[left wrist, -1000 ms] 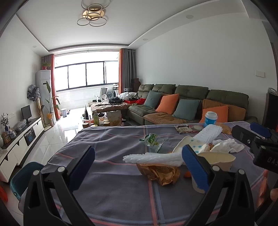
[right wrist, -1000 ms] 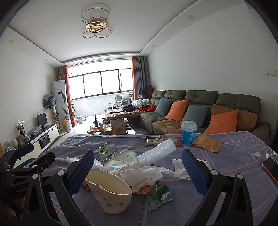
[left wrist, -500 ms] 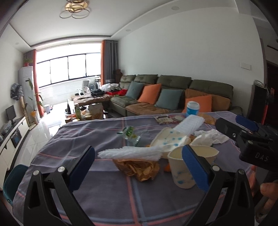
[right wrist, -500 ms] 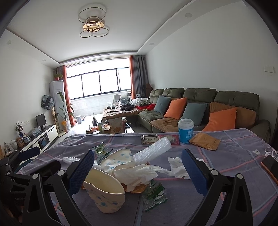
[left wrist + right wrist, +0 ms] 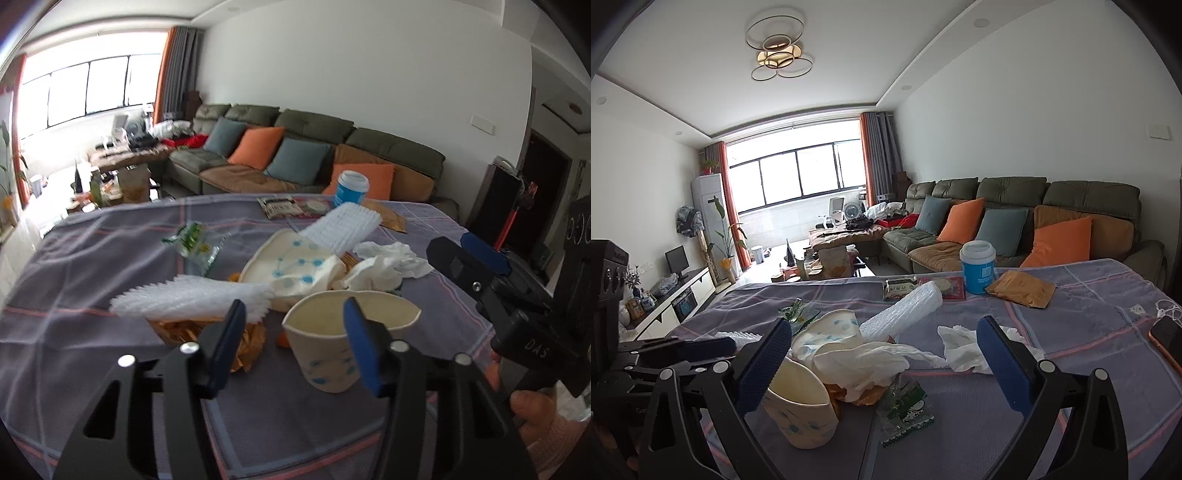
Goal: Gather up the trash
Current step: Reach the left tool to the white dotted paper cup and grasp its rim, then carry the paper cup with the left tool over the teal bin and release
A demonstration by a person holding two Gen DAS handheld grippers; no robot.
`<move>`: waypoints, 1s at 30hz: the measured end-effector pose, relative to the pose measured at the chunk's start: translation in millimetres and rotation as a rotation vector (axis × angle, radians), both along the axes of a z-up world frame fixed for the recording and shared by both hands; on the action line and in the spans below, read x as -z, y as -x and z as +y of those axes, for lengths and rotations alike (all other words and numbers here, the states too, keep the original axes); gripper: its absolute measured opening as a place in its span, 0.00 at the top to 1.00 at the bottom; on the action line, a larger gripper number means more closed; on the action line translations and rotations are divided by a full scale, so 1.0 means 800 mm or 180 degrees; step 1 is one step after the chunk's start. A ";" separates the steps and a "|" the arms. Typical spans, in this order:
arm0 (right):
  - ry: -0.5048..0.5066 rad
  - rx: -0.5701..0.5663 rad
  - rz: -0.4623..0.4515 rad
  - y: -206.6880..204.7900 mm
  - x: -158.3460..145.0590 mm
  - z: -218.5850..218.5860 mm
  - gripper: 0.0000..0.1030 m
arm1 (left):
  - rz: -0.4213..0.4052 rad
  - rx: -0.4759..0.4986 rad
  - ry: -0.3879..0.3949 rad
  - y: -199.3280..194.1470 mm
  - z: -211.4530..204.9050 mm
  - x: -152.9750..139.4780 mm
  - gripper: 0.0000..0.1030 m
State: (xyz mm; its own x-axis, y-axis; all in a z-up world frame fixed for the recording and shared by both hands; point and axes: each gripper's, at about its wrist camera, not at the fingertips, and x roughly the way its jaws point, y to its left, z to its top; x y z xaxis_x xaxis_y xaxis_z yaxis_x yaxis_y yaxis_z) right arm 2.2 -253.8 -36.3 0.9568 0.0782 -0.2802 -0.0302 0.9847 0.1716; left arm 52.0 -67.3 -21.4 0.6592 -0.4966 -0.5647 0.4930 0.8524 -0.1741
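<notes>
**One crumpled paper cup first, near the front edge of the table**

Several pieces of rubbish lie heaped on the table point(image 5: 92, 266), which is covered by a grey checked cloth. We see a squashed paper cup point(image 5: 332, 354) standing nearest the front edge, a flattened second cup point(image 5: 295, 266) behind it, a strip of white foam wrap point(image 5: 192, 301), a gold foil wrapper point(image 5: 243, 343), crumpled tissue point(image 5: 384, 266) and a green snack packet point(image 5: 192, 240) toward the far left.

The left gripper point(image 5: 291, 343) is closing, its blue pads either side of the cup's near rim; we cannot see the pads pressing it yet, so we count nothing as held. The right gripper point(image 5: 886, 362) stands wide apart and empty over the same heap, the cup point(image 5: 801, 410) just beside its left finger.

Handling, as we judge it: the cup is light, thin-walled and already dented, so it will fold under a firm squeeze but will not break. The rim is the stiffest part; pinching across one wall there looks best. The tissue and foam are softer and lighter and may drag along or drift. The foil looks slippery and crackly.
</notes>
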 end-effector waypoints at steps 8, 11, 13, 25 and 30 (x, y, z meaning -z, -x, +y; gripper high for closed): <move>-0.0054 -0.0062 0.0085 -0.008 -0.001 -0.007 0.03 | 0.0237 0.0179 0.0148 -0.002 0.006 0.013 0.79; -0.0025 -0.0139 0.0130 -0.013 -0.001 -0.004 0.03 | 0.0284 0.0211 0.0121 0.002 0.013 0.015 0.79; 0.0001 -0.0206 0.0186 -0.016 0.000 0.001 0.03 | 0.0368 0.0252 0.0121 0.004 0.017 0.020 0.79; -0.0003 -0.0412 0.0705 -0.052 0.022 0.006 0.45 | 0.0603 0.0261 0.0135 0.018 0.038 0.043 0.91; -0.0028 -0.0504 0.0747 -0.059 0.021 0.004 0.77 | 0.0515 0.0275 0.0195 0.028 0.046 0.037 0.91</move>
